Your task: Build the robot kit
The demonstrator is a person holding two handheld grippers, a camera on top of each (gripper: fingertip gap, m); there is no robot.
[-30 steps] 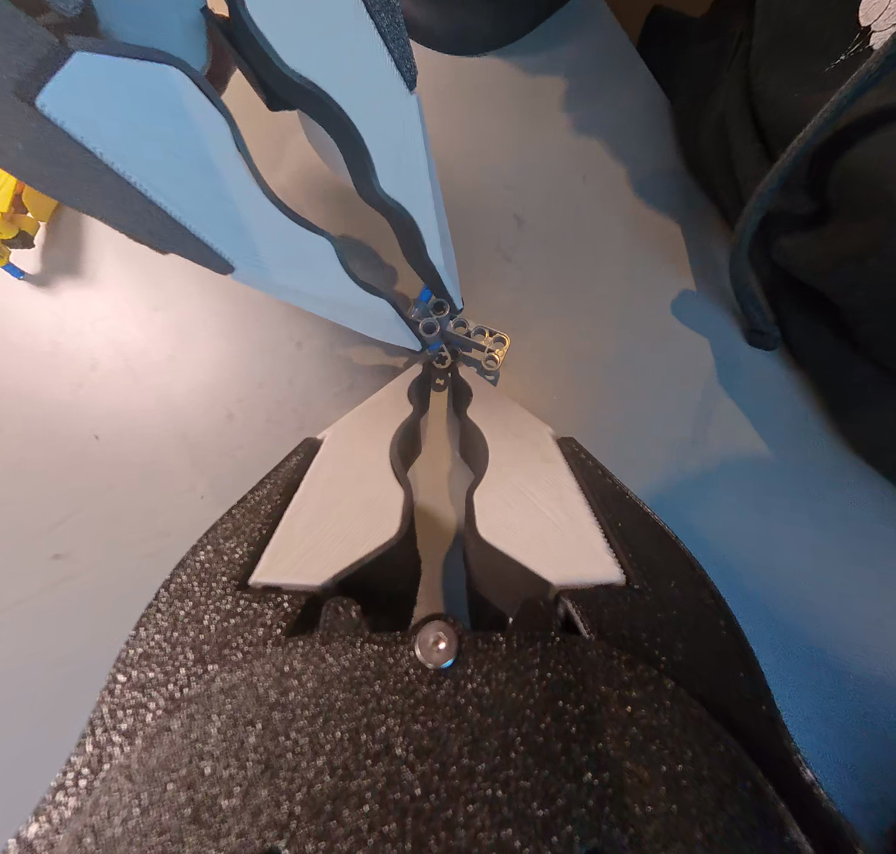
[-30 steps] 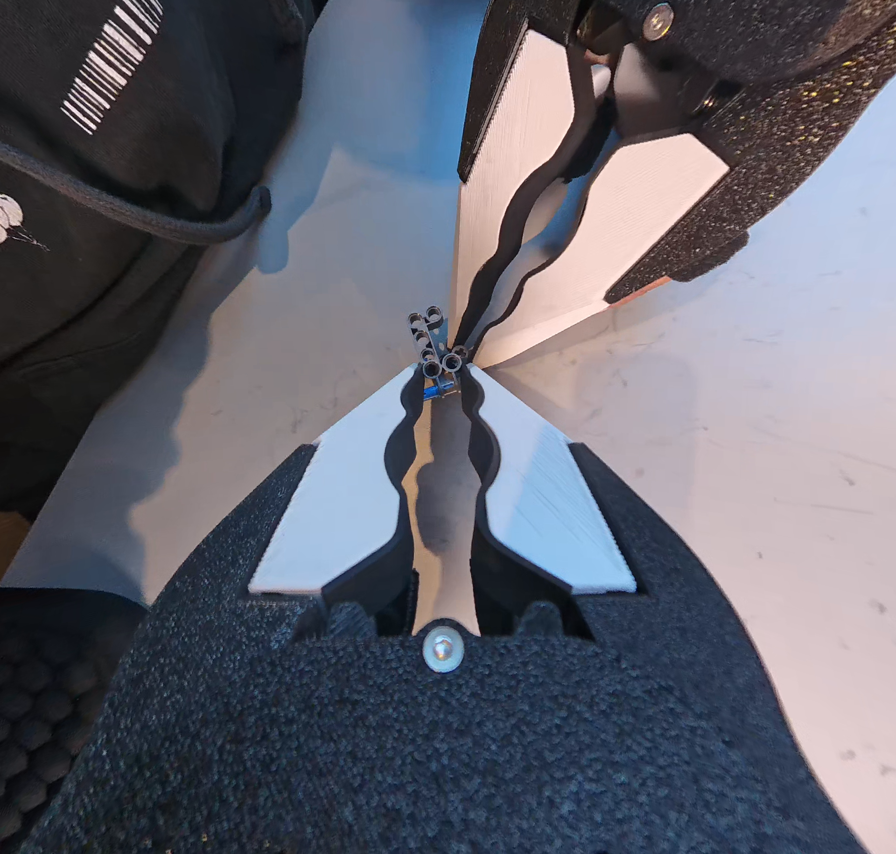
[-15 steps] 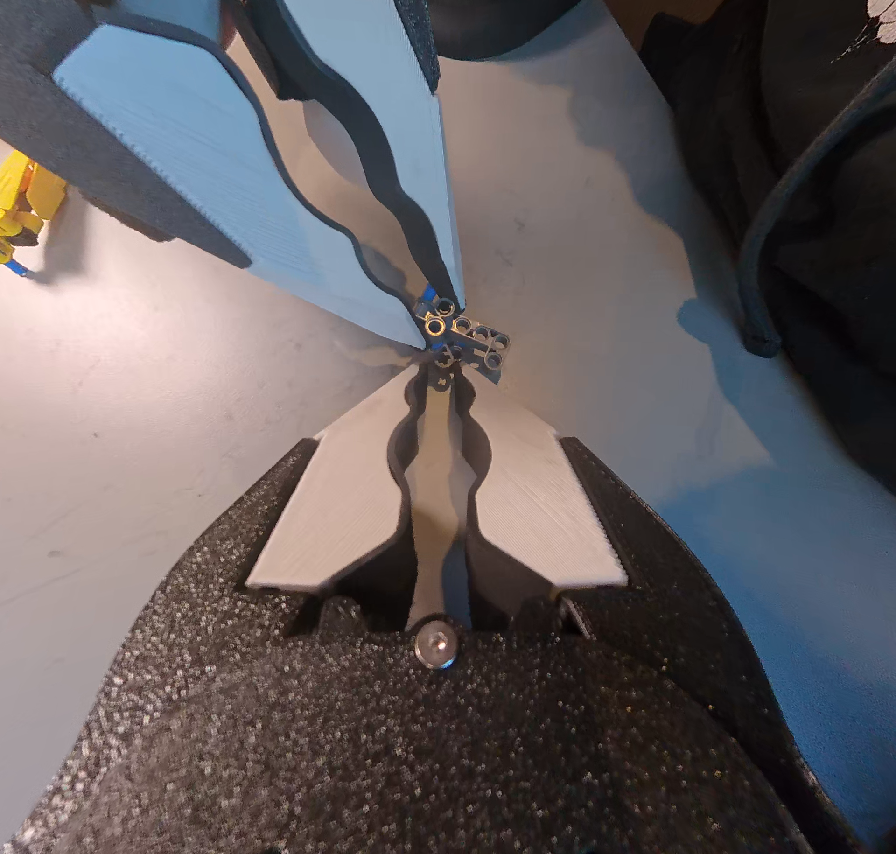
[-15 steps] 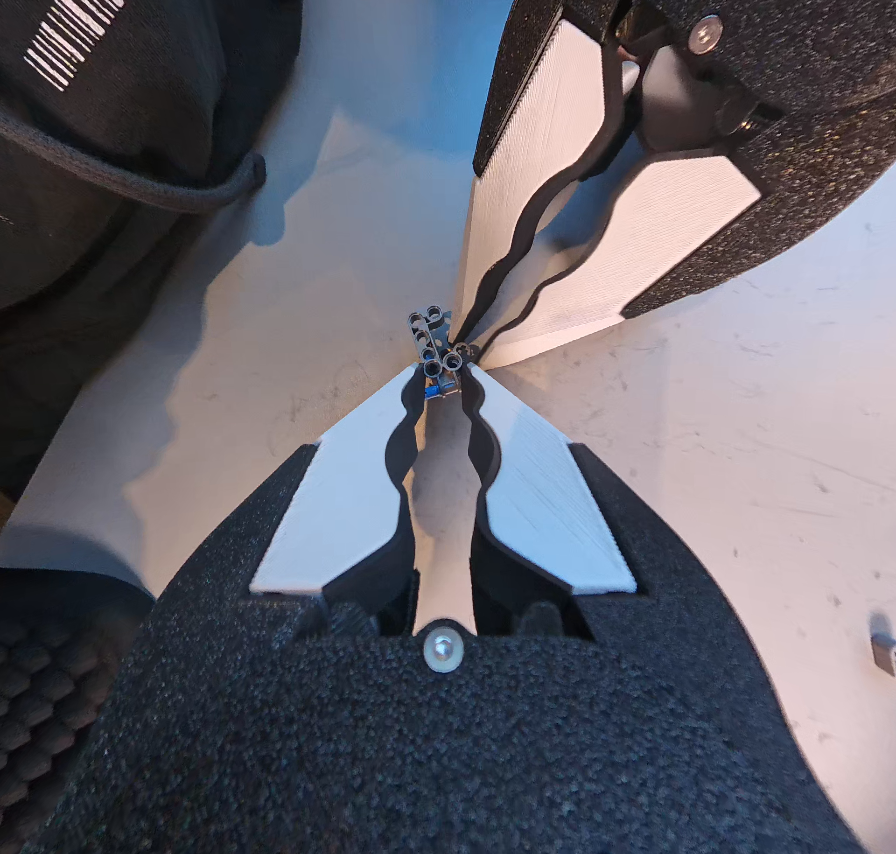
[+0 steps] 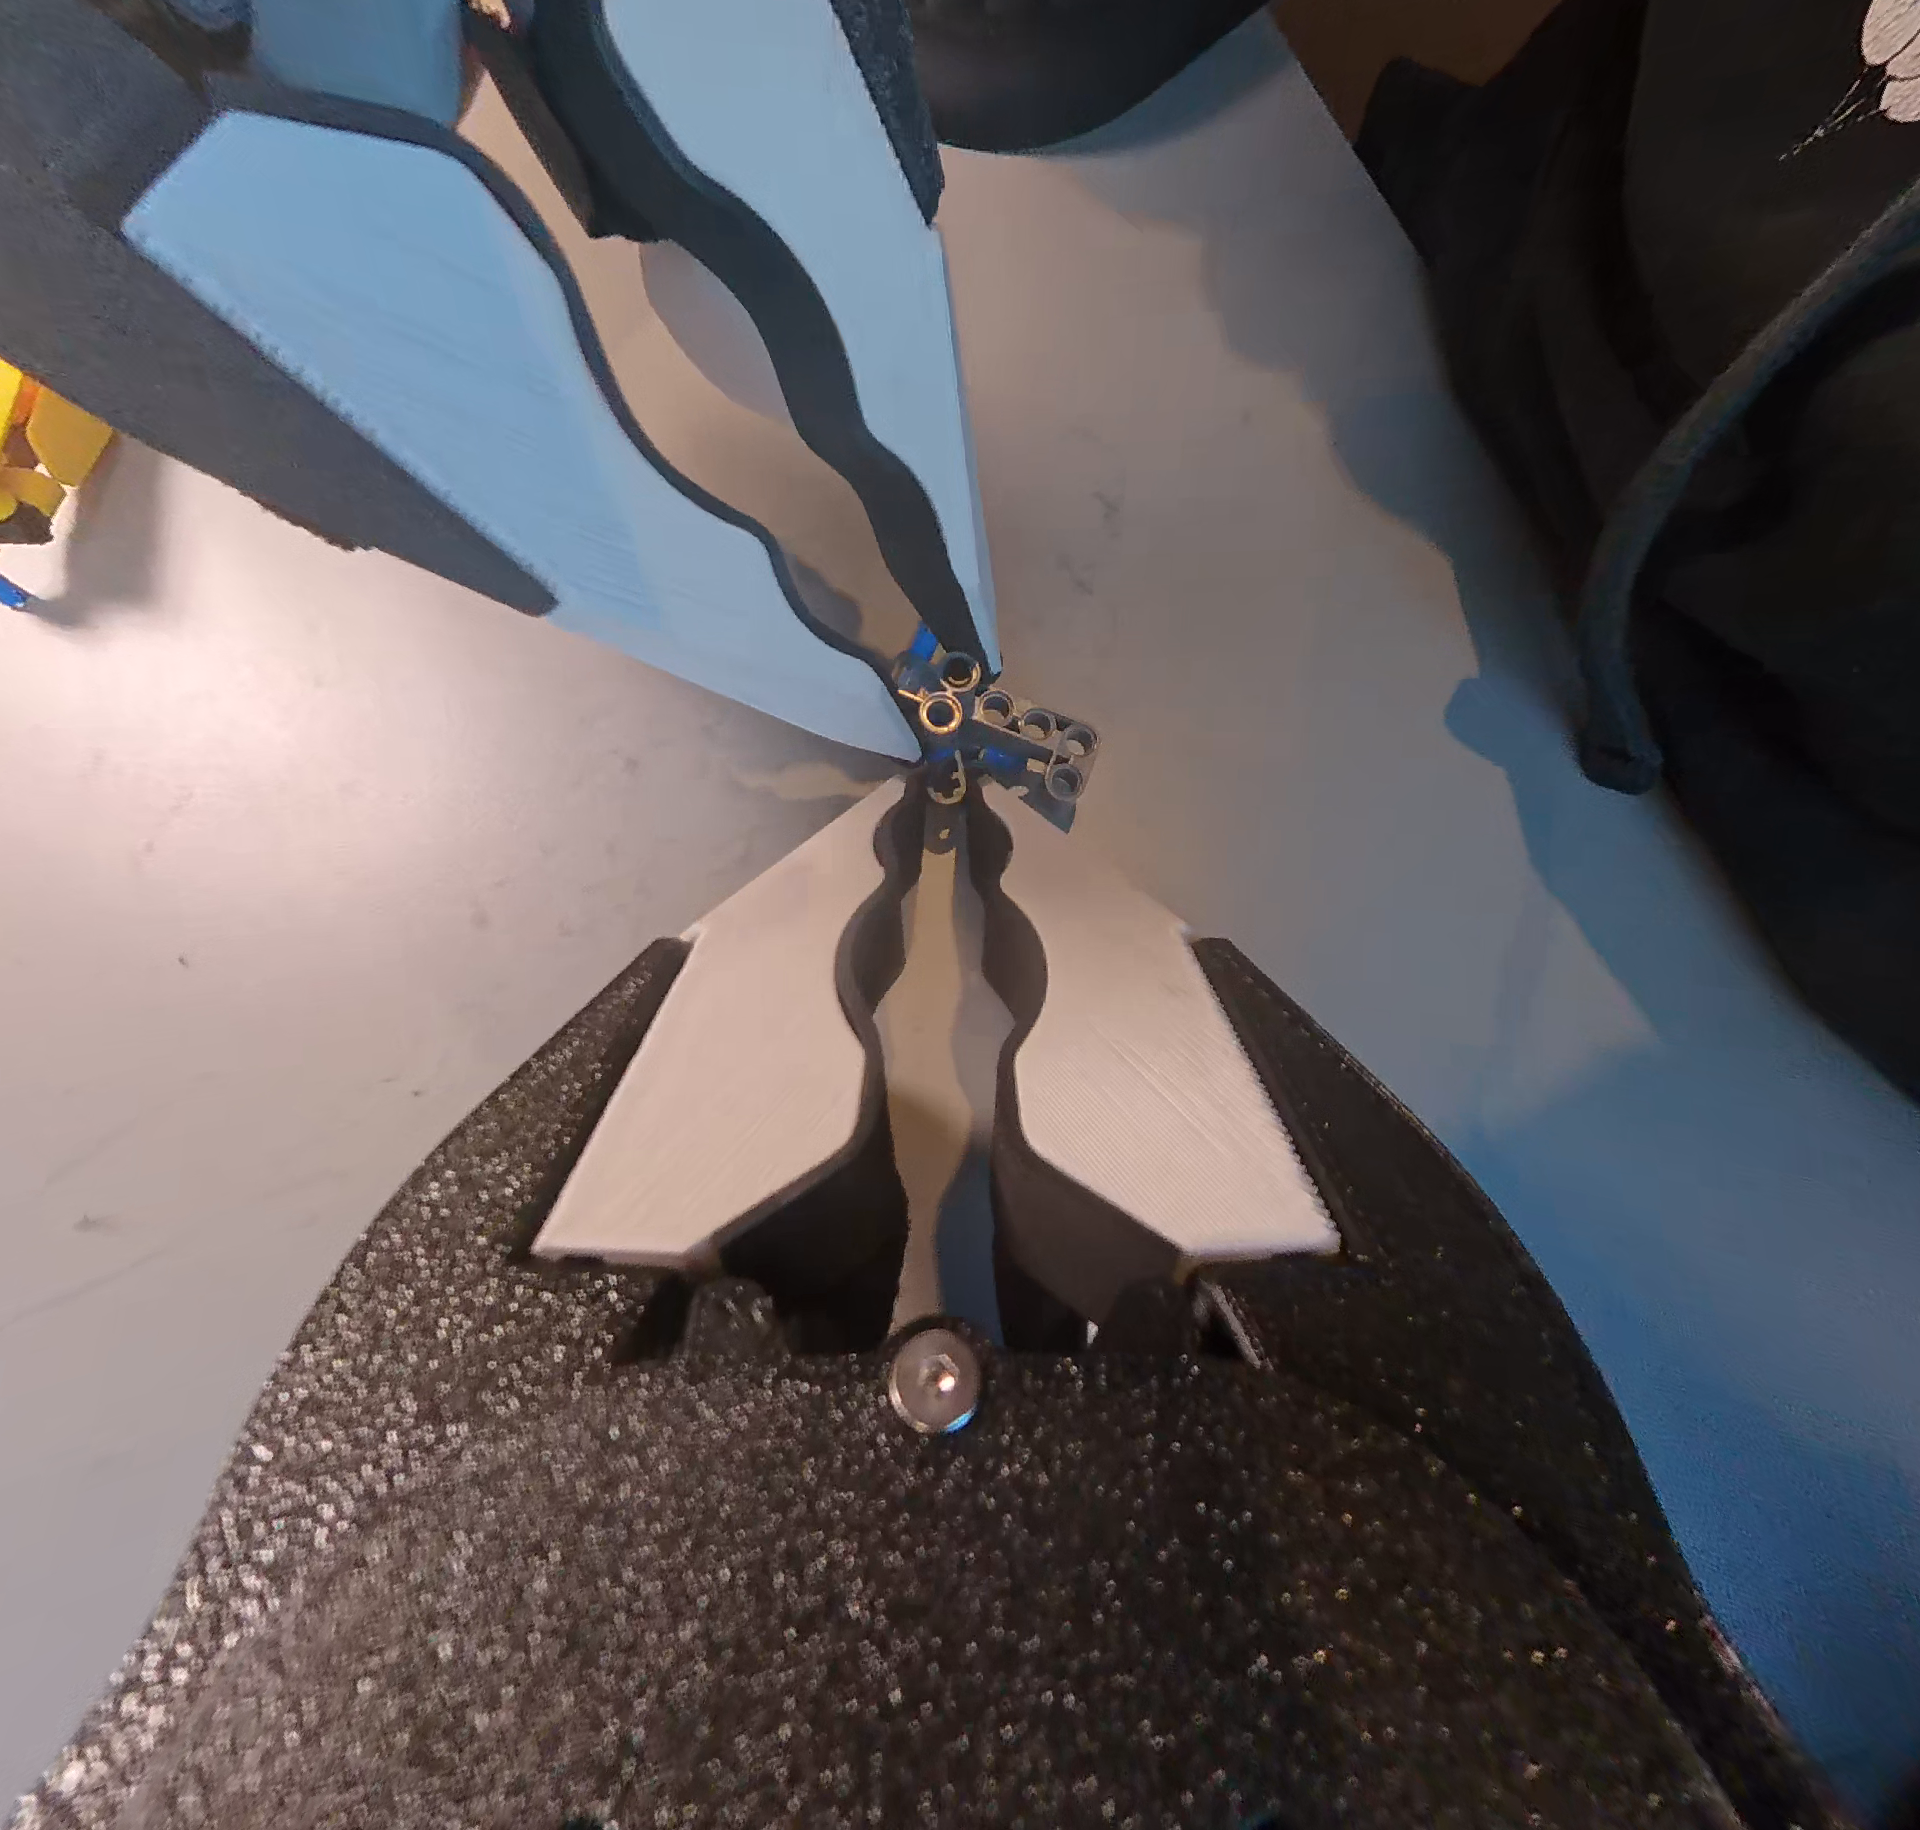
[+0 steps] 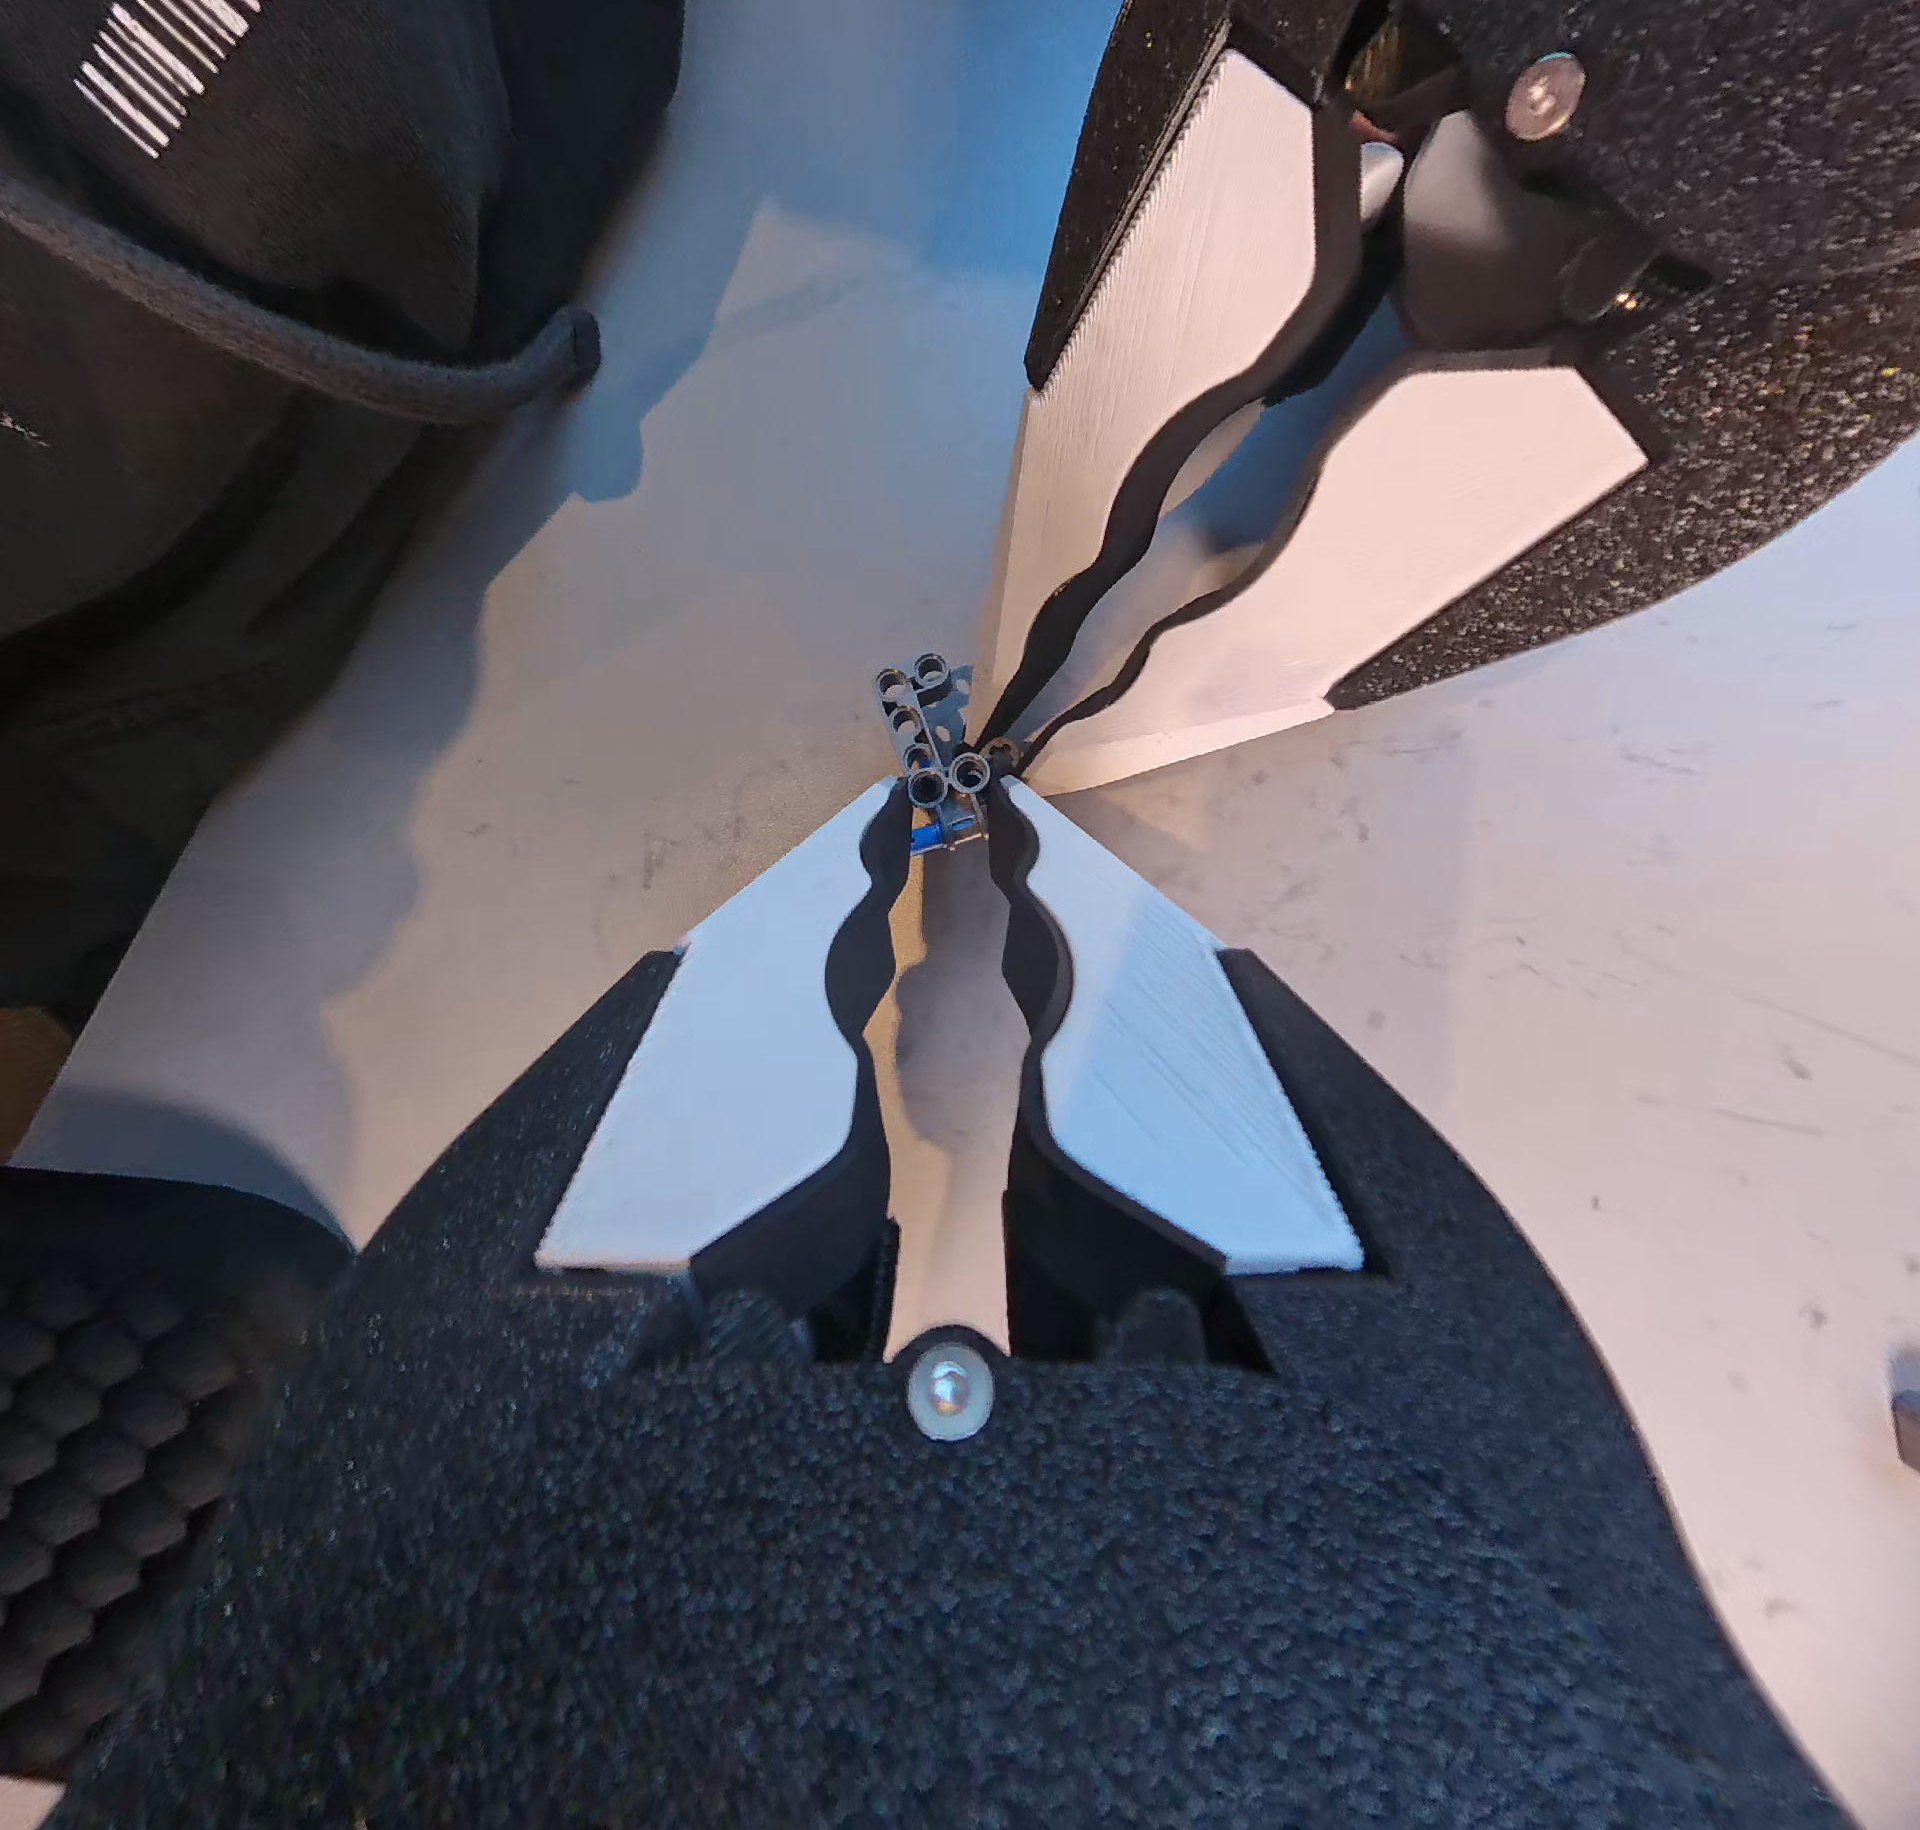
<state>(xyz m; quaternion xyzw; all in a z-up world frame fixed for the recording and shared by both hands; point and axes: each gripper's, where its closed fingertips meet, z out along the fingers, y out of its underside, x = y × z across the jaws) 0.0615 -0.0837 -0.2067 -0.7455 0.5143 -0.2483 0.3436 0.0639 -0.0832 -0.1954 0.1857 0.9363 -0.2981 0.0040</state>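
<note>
Two black-and-white grippers meet over one white table: the left gripper and the right gripper. One small grey holed-beam assembly with blue pins sits between them. One yellow toy piece at the edge.

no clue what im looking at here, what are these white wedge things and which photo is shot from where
These are two hand-held grippers, each with a wide-angle camera looking forward along its two white plastic fingers. The left wrist view looks along the left gripper; the right gripper reaches in from the top. The right wrist view is the reverse, with the left gripper coming in from the upper right. Both are shut on one small grey plastic building piece with round holes and blue pins, held tip to tip above a pale scuffed tabletop. A person's dark clothing is at the table's edge, and a yellow toy part lies at the far left.
</note>
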